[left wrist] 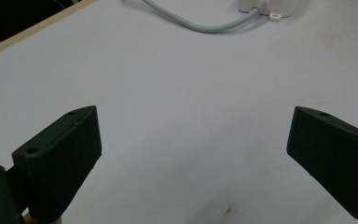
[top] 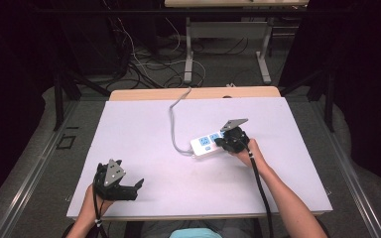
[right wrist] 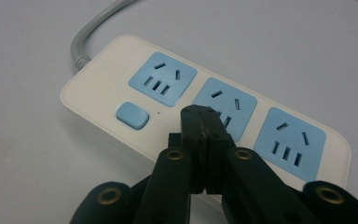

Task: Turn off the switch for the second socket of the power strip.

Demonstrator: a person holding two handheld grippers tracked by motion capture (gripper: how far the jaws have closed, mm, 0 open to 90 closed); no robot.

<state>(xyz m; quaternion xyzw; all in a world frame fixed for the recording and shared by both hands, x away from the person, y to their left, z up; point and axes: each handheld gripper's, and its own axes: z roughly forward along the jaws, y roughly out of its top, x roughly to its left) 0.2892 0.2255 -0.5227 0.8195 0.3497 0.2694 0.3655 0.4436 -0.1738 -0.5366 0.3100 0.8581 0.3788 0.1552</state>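
White table top (top: 144,148) with a wood strip at the far edge, dark room, cables on the floor (top: 149,64) beyond. White power strip (top: 206,144) (three blue sockets, blue switch) lies right of centre, grey cord (top: 172,116) running to the far edge. Right gripper (top: 228,140) over the strip, jaws pressed together, gripping nothing. Left gripper (top: 136,184) rests near-left, jaws wide apart.

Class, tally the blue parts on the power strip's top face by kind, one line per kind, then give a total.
Blue sockets: 3
Blue switch: 1
Total: 4, all on the power strip
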